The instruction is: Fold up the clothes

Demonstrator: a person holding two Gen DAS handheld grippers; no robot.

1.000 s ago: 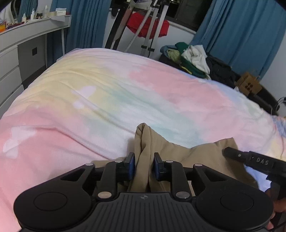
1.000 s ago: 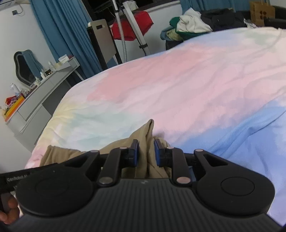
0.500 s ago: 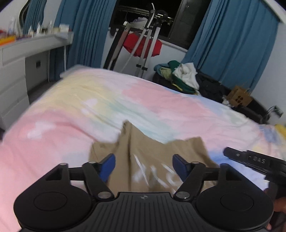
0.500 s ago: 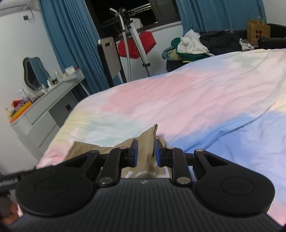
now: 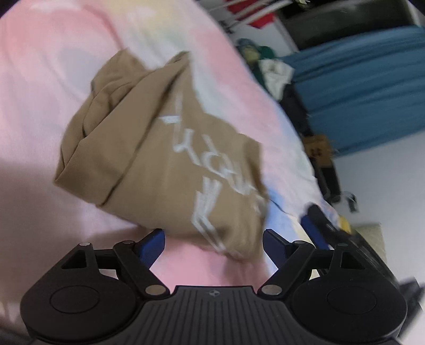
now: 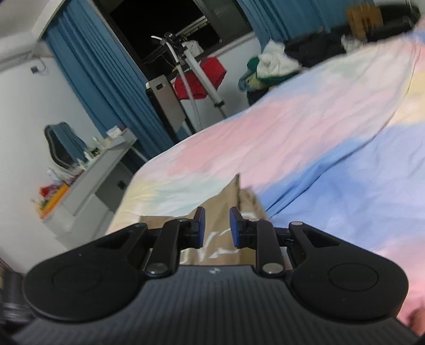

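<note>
Jaws of the left gripper [image 5: 212, 242] are seen wide apart and are opening more, and nothing is squeezed by them. Only the near edge of the tan T-shirt [image 5: 170, 156] is seen between the blue pads [image 5: 151, 242], and it is not pinched. White letters are printed on the shirt. It is laid in a loose, bunched heap on the pastel bedspread [image 5: 39, 93], over the pink part.

Jaws of the right gripper [image 6: 216, 227] are held close together. A fold of the same tan shirt [image 6: 228, 201] is pinched between them and is lifted into a small peak above the bed cover [image 6: 332, 148].

Containers are seen only far back and are blurred. A brown cardboard box [image 6: 365, 16] is set beyond the bed, and what is inside cannot be told. A pile of clothes [image 6: 271, 66] is heaped near the blue curtains [image 6: 98, 87]. Small bottles and bright bits are lined up on a grey dresser [image 6: 90, 183].
</note>
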